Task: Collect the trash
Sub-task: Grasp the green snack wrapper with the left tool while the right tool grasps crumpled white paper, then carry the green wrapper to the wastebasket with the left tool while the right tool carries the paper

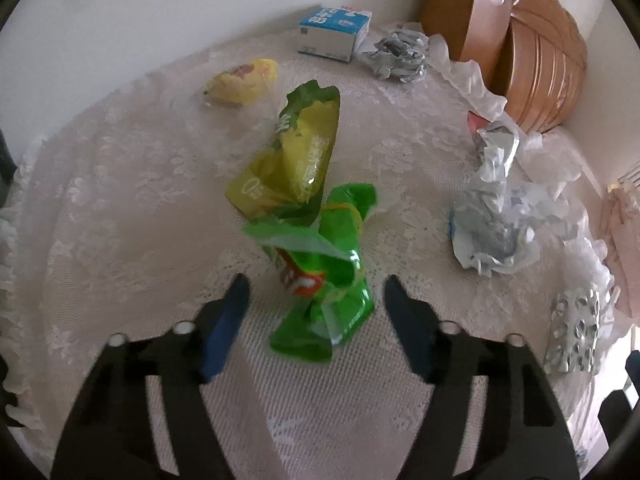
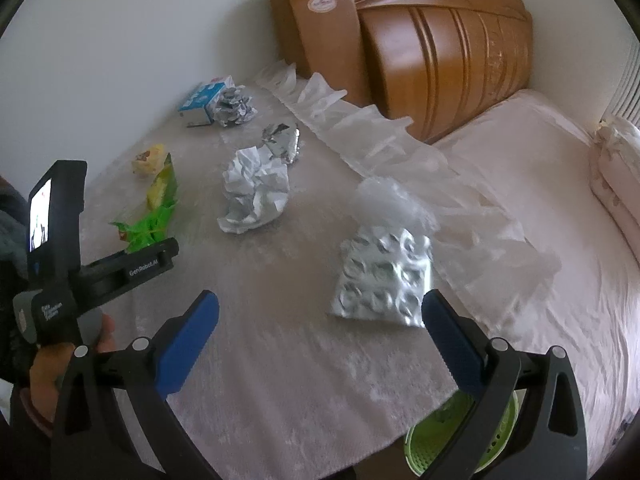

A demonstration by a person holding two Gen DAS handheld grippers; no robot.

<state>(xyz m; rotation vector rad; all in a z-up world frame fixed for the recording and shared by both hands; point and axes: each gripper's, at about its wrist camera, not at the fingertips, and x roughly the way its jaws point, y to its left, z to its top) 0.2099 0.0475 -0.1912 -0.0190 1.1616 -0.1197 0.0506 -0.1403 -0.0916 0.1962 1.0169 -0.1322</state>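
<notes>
Pickup step: left gripper (image 1: 314, 286), fingers spread and not touching, straddles the green wrapper (image 1: 320, 280) mid-tabletop (image 1: 120, 200); next, close. Right gripper (image 2: 320, 312) hangs open near the blister pack (image 2: 384, 280).

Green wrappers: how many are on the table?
2. A bright green wrapper lies between the left gripper's open fingers; a yellow-green wrapper lies just beyond it, touching. Others may be hidden.

The left gripper (image 1: 314, 294) points steeply down, its blue-padded jaws standing apart with neither pad pressing on anything; seen from the right wrist, a bare hand (image 2: 56, 368) grips its handle; the right gripper (image 2: 320, 308) also tilts downward, jaws spread wide and empty.
</notes>
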